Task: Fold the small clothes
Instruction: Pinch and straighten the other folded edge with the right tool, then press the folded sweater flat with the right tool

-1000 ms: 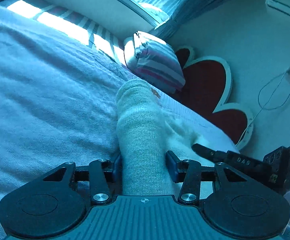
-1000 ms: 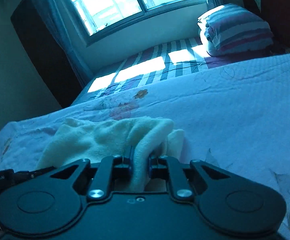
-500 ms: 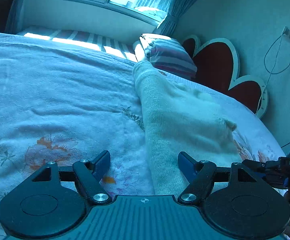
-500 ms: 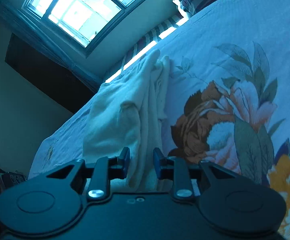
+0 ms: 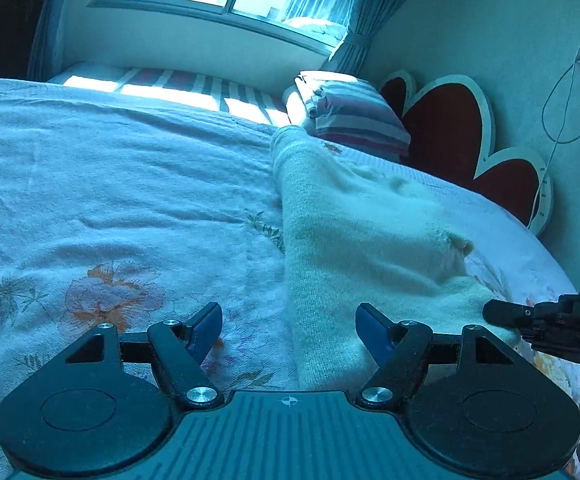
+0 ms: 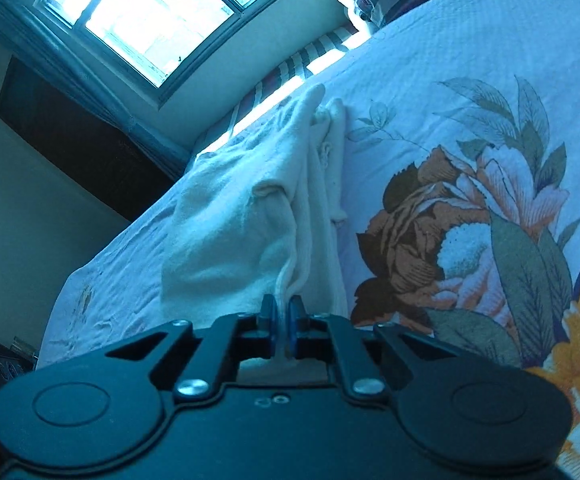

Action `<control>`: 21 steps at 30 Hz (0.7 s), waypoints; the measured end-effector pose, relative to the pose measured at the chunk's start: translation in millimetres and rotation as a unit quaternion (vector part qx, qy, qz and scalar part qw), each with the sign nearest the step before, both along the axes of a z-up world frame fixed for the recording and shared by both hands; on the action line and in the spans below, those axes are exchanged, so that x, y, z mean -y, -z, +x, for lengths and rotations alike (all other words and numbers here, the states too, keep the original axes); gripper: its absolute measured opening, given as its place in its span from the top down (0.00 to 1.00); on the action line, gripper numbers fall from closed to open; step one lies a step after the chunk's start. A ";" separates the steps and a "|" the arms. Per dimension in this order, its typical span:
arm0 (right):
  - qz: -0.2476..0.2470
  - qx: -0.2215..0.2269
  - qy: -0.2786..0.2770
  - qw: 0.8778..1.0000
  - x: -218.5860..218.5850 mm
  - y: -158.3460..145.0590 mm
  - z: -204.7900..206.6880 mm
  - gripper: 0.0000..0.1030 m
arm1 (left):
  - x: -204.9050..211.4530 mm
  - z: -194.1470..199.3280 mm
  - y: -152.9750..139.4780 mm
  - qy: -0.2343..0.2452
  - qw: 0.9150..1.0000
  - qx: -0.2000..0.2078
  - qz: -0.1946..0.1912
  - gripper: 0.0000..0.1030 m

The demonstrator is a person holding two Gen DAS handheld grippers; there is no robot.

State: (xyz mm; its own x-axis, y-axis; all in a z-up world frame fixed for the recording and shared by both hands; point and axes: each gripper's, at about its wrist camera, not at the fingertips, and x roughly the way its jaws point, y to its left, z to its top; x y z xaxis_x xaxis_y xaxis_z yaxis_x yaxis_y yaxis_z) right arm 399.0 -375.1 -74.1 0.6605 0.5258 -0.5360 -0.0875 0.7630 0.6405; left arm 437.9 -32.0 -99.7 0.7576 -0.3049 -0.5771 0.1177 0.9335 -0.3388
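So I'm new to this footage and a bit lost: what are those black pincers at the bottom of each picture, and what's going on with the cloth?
Each picture comes from a camera on a hand-held clamp, looking along its fingers. No robot: a person holds one per hand. On a flowered bedspread lies a pale knitted garment, partly folded. The left gripper stands open over the garment's near edge, gripping nothing. The right gripper has just closed, pinching the garment's hem. It also shows at the right edge of the left picture. A striped pillow lies by the red headboard.
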 end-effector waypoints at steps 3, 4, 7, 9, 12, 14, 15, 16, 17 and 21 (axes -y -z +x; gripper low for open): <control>-0.010 0.025 0.008 1.000 3.9 -14.4 -10.5 0.93 | 4.0 0.6 5.6 0.008 1.000 -0.018 0.024 0.29; -0.023 0.017 0.013 1.000 5.1 -10.7 -11.1 0.93 | 5.1 0.4 9.9 0.011 0.999 -0.020 0.031 0.29; -0.021 -0.030 0.016 0.999 7.9 16.9 -1.6 0.93 | 6.2 -3.2 2.7 0.018 0.998 -0.009 0.051 0.29; -0.022 -0.018 0.032 0.999 11.2 8.6 -4.0 0.87 | 0.4 -1.1 -6.4 0.010 0.999 0.014 0.042 0.29; -0.049 0.036 0.049 0.997 8.9 -15.6 -7.2 0.82 | -5.7 23.4 -16.1 -0.007 0.999 0.026 0.037 0.29; -0.079 0.063 0.037 0.994 -1.6 -27.5 4.5 0.82 | -5.7 41.8 -20.1 -0.015 0.999 0.035 0.030 0.29; -0.101 0.077 0.024 0.992 -10.8 -33.4 14.4 0.82 | -3.6 52.7 -21.0 -0.017 0.999 0.035 0.033 0.29; -0.122 0.092 0.010 0.988 -21.0 -38.5 24.1 0.82 | -1.8 61.2 -20.5 -0.019 0.999 0.032 0.034 0.29; -0.143 0.106 0.001 0.984 -29.6 -41.0 31.2 0.82 | 0.2 69.3 -18.9 -0.018 0.999 0.027 0.034 0.29; -0.280 0.108 -0.027 0.954 -59.8 -30.7 61.2 0.87 | 16.7 100.0 0.8 0.004 0.999 -0.024 0.048 0.29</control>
